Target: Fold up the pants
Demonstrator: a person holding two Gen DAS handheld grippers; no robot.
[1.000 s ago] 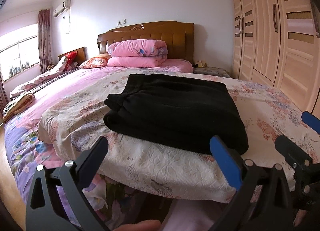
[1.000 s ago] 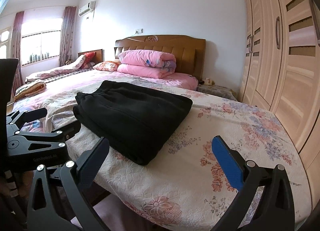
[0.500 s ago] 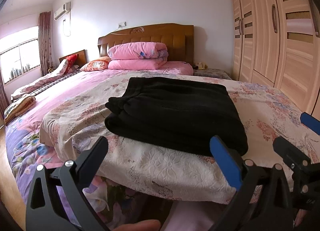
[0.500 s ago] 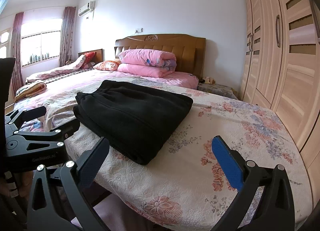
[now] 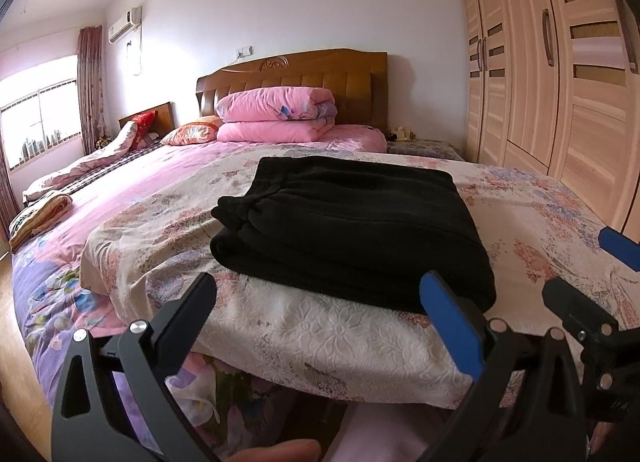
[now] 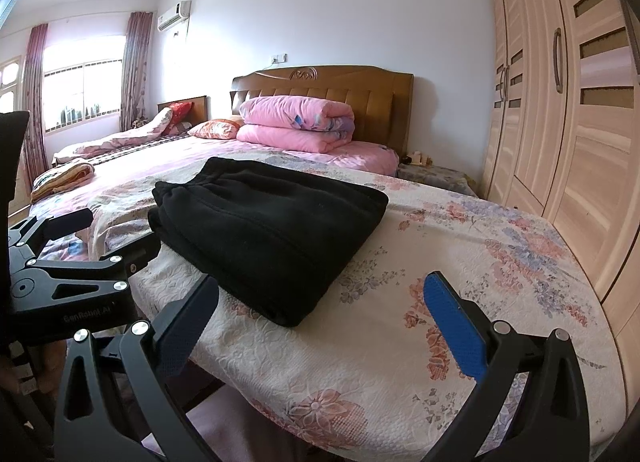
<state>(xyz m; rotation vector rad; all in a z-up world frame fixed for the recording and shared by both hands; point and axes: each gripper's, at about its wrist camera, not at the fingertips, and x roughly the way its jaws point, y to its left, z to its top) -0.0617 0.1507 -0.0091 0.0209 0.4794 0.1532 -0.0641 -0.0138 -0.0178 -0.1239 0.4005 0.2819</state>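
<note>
The pants (image 5: 352, 222) (image 6: 264, 230) lie folded into a thick black stack on the floral bedspread (image 5: 360, 342) (image 6: 440, 262), near its front edge, with the gathered waistband on the left side of the stack. Nothing touches them.

The left gripper (image 5: 320, 314) hangs just in front of the bed edge, below the near edge of the pants, its tongs spread wide apart and holding nothing. The right gripper (image 6: 320, 318) hovers over the bedspread's front edge, just right of the stack's near corner, tongs likewise wide apart and empty. Each shows at the edge of the other's view: the right gripper (image 5: 592, 302) at the far right, the left gripper (image 6: 72, 262) at the far left.

Beyond the pants, a folded pink quilt (image 5: 276, 116) (image 6: 298, 124) sits against the wooden headboard (image 5: 292, 78) (image 6: 324, 90). A light wooden wardrobe (image 5: 560, 82) (image 6: 568, 122) stands along the right side of the bed. At the left there is a window (image 5: 40, 114) (image 6: 80, 94) with curtains.
</note>
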